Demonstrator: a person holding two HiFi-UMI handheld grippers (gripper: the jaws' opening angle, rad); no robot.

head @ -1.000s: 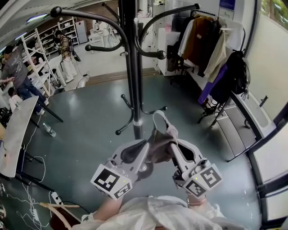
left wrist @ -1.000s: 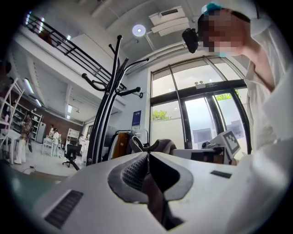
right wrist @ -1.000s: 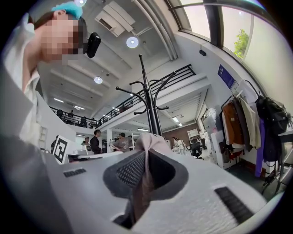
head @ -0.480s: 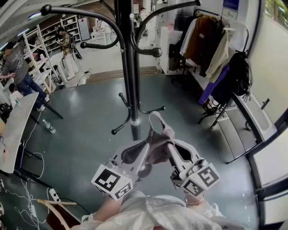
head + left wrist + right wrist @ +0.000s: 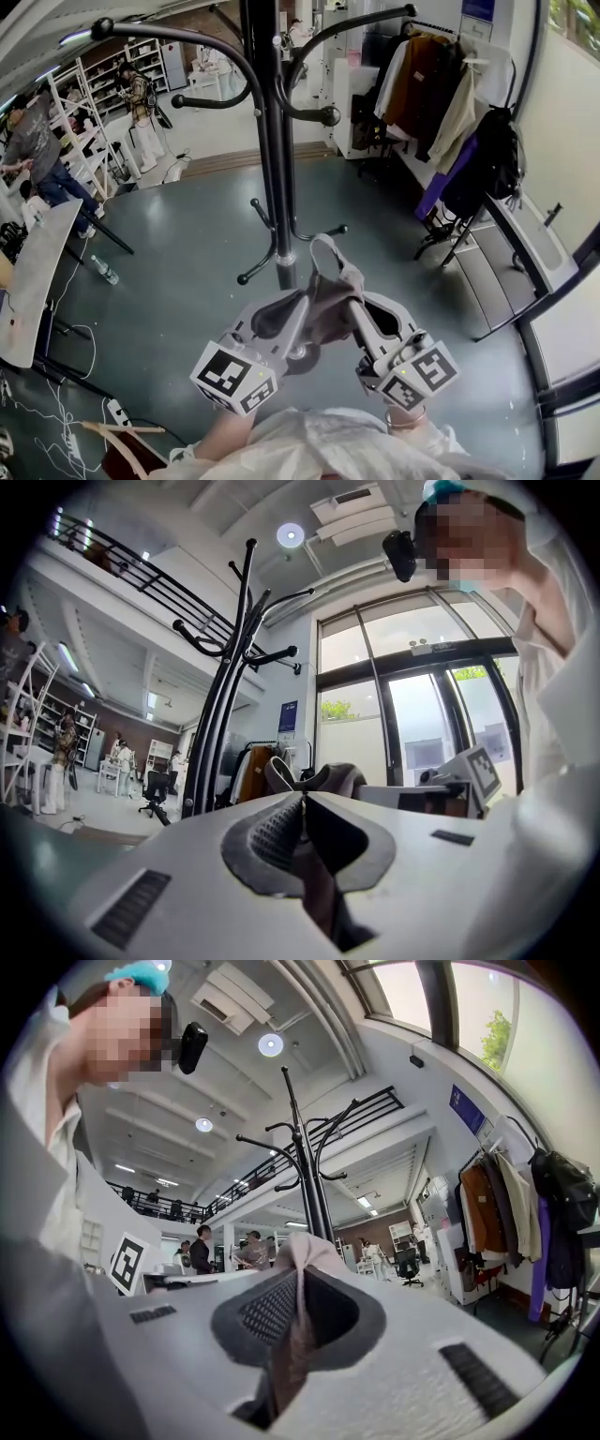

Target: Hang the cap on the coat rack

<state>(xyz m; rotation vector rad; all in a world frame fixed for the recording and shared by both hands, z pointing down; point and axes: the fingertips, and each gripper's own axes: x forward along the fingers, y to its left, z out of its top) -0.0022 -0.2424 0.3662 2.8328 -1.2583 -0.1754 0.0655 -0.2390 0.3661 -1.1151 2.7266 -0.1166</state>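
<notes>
One soft grey-brown fabric cap (image 5: pixel 330 298), crumpled with its strap loop standing up, is pinched at its left side by the clenched left gripper (image 5: pixel 302 305) and at its right side by the clenched right gripper (image 5: pixel 358 302). Ahead of both grippers' tips rises the black metal coat rack (image 5: pixel 277 169) with curved hooks.

The cap (image 5: pixel 330 289) sits between the two tongs, low in the middle of the head view. The left tongs (image 5: pixel 302 305) pinch its left side and the right tongs (image 5: pixel 356 305) its right side. The coat rack (image 5: pixel 271 141) stands on the floor (image 5: pixel 187 216) just behind the cap, its pole slightly to the left. Well behind at the right, hanging coats (image 5: pixel 427 84) form a row. At the left edge stands a bench (image 5: pixel 33 272), with a bottle (image 5: pixel 105 271) on the floor beside it.
</notes>
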